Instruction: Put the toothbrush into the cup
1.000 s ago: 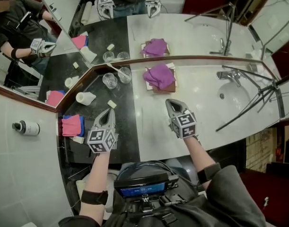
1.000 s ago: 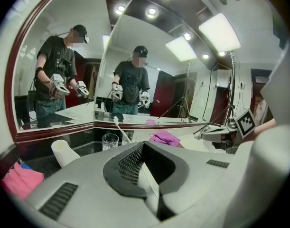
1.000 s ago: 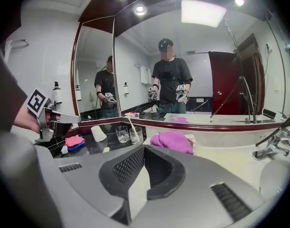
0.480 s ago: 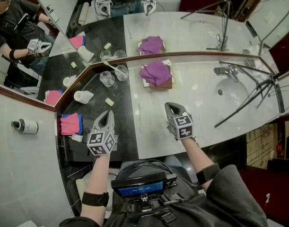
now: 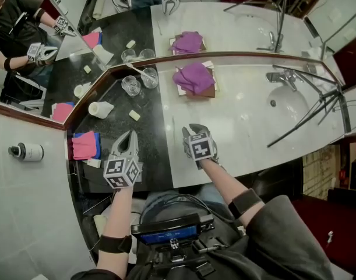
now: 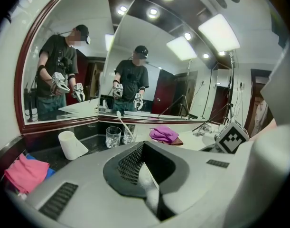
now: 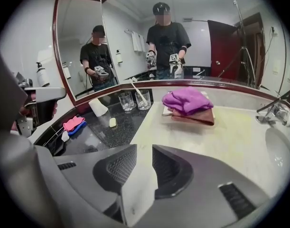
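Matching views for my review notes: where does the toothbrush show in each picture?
Head view: toothbrush leans in a glass, upper part, left of centre.
Left gripper view: toothbrush just left of centre.
Right gripper view: toothbrush upper middle, in the glass.
Shared landmark: purple cloth, right of it in every view.

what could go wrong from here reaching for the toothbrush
1. The toothbrush leans in a glass that stands close beside a second glass; a wide claw could tip either one.
2. The right claw has just been opening, nothing between its jaws, and is far from the brush; the left claw is shut, so it cannot grasp yet.
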### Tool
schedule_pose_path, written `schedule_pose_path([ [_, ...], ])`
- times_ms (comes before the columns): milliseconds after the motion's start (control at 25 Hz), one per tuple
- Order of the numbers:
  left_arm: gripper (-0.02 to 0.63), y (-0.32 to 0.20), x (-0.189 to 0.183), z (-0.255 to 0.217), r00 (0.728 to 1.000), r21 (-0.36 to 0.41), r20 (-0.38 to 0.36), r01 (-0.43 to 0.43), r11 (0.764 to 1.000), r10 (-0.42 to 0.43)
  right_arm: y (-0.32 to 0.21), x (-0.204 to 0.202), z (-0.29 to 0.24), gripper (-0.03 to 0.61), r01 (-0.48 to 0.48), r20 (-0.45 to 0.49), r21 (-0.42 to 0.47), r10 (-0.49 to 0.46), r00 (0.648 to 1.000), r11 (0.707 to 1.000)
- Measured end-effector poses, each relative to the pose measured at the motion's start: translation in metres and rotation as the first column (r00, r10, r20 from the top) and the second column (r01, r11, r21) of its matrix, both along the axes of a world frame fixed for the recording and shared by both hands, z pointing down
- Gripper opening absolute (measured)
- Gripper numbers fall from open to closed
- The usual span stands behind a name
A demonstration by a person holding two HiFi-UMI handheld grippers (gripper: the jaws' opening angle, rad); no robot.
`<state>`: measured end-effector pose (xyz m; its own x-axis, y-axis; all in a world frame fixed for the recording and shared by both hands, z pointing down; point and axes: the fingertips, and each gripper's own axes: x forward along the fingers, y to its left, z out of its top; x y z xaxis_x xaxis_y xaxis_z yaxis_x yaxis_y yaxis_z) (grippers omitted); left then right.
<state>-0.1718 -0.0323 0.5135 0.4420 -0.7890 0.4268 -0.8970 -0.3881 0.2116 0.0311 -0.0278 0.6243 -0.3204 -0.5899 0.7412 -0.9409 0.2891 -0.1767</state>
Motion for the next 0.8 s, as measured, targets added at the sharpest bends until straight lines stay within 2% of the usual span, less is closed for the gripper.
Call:
schedule_pose_path([
  [160, 0.000, 0.000, -0.008, 0.009, 1.000, -0.012, 0.003, -0.006, 1.000, 0.006, -0.002, -0.025, 0.024, 0.157, -0.039, -0.029, -0.077, 0.037, 0.999, 0.996],
  [360, 0.000, -0.004, -0.018, 0.017, 1.000, -0.024, 0.003, -0.013, 1.000, 0.013, -0.006, -0.048, 0.047, 0.207, -0.074, -0.076, -0.133, 0.065, 0.995, 0.988],
  [480, 0.000, -0.006, -0.023, 0.021, 1.000, -0.028, 0.005, -0.020, 0.999, 0.020, -0.005, -0.059, 0.070, 0.207, -0.116, -0.054, -0.193, 0.107, 0.993, 0.974],
  [800, 0.000, -0.010, -0.041, 0.031, 1.000, -0.047, 0.007, -0.013, 0.999, 0.013, -0.017, -0.051, 0.101, 0.204, -0.208, -0.066, -0.267, 0.197, 0.978, 0.941],
])
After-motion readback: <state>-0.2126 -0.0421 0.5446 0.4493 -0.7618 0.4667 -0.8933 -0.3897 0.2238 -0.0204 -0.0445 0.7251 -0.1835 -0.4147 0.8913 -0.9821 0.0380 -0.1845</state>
